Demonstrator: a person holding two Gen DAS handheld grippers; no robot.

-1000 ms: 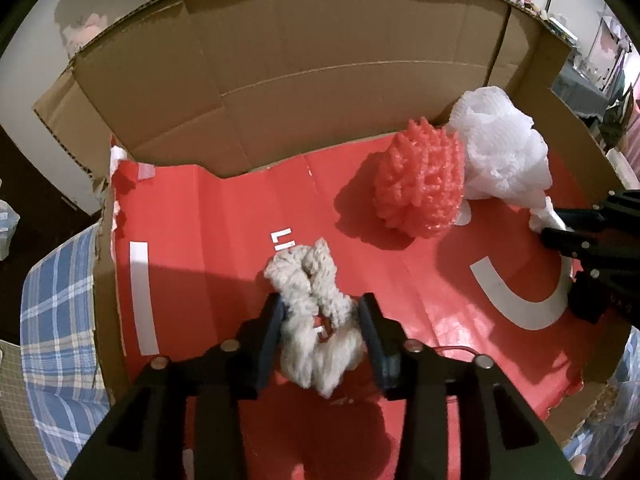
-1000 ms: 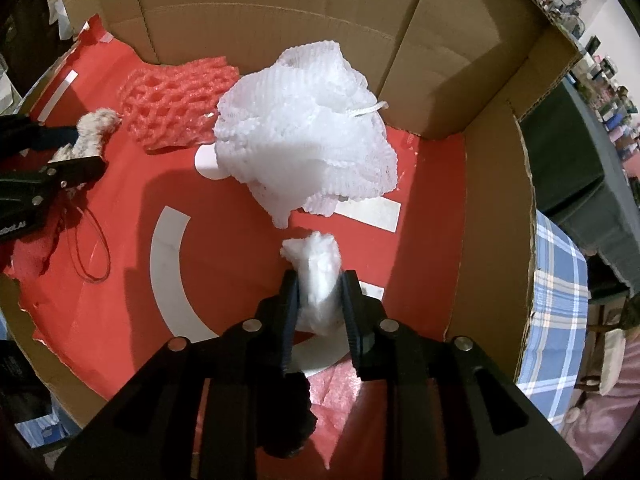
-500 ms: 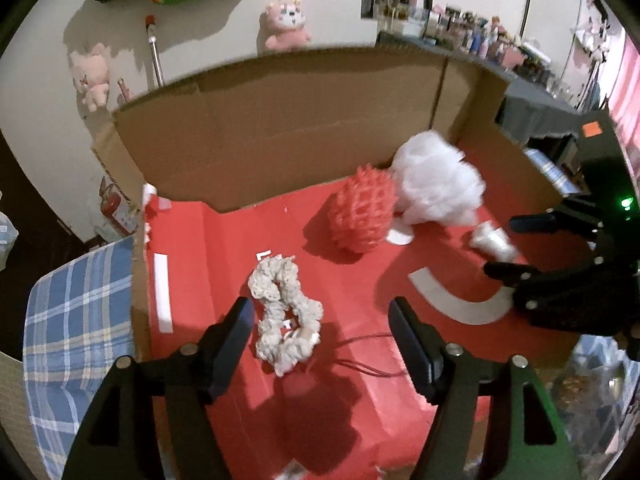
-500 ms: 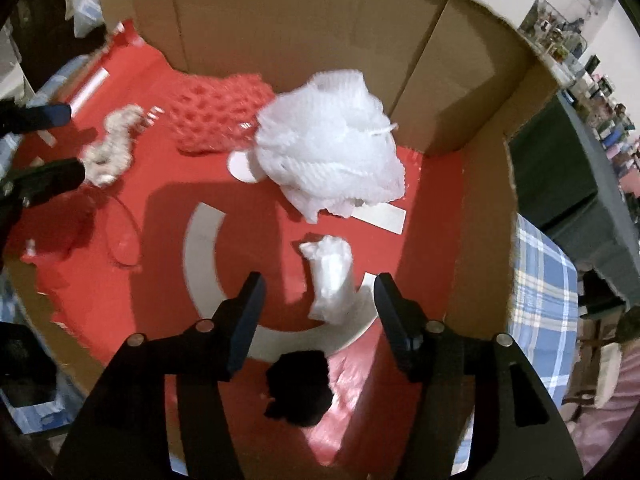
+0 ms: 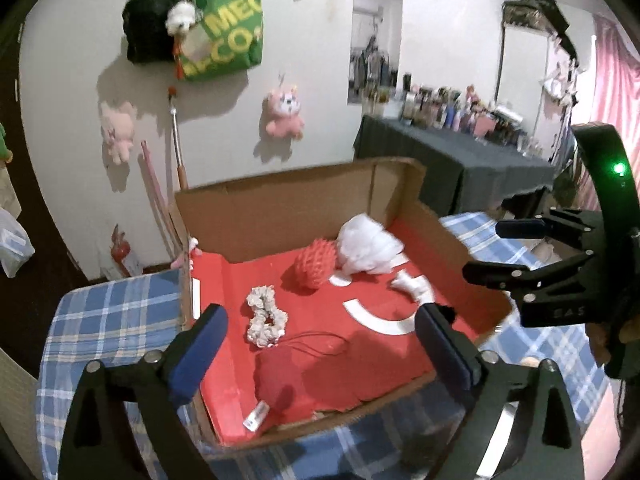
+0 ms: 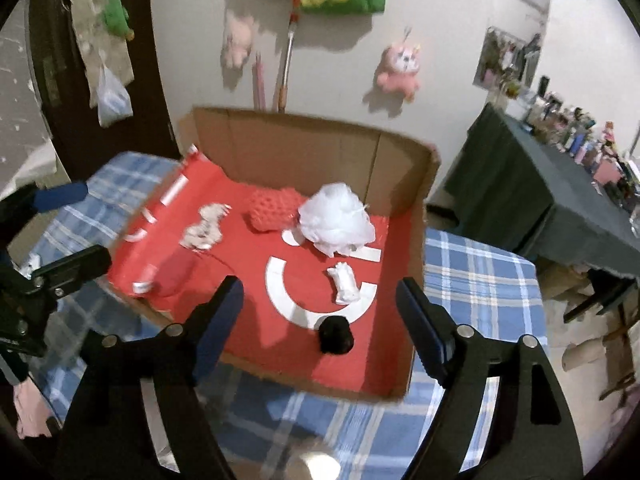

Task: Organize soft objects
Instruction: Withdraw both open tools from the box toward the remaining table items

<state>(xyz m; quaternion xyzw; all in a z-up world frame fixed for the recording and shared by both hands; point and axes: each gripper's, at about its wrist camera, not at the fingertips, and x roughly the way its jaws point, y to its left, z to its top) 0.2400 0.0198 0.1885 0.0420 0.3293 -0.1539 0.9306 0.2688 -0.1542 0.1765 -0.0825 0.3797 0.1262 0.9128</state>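
Observation:
A cardboard box [image 5: 304,196] [image 6: 304,148] with a red floor holds the soft things. In it lie a cream scrunchie [image 5: 265,316] [image 6: 204,228], a red foam net [image 5: 314,264] [image 6: 274,210], a white mesh puff [image 5: 366,248] [image 6: 336,220], a small white wad [image 5: 412,286] [image 6: 345,282], a dark red pouch [image 5: 276,376] [image 6: 176,274] and a black lump [image 6: 336,334]. My left gripper [image 5: 320,346] is open and empty above the box's near edge. My right gripper [image 6: 320,312] is open and empty, also raised over the near edge.
The box sits on a blue plaid cloth [image 5: 108,312] [image 6: 480,280]. A dark-draped table [image 5: 452,160] [image 6: 560,200] with bottles stands to the right. Plush toys and a green bag [image 5: 220,32] hang on the wall behind.
Both grippers opened, letting go of the scrunchie and the small white wad, then pulled back and up out of the box. Both items now lie on the red floor.

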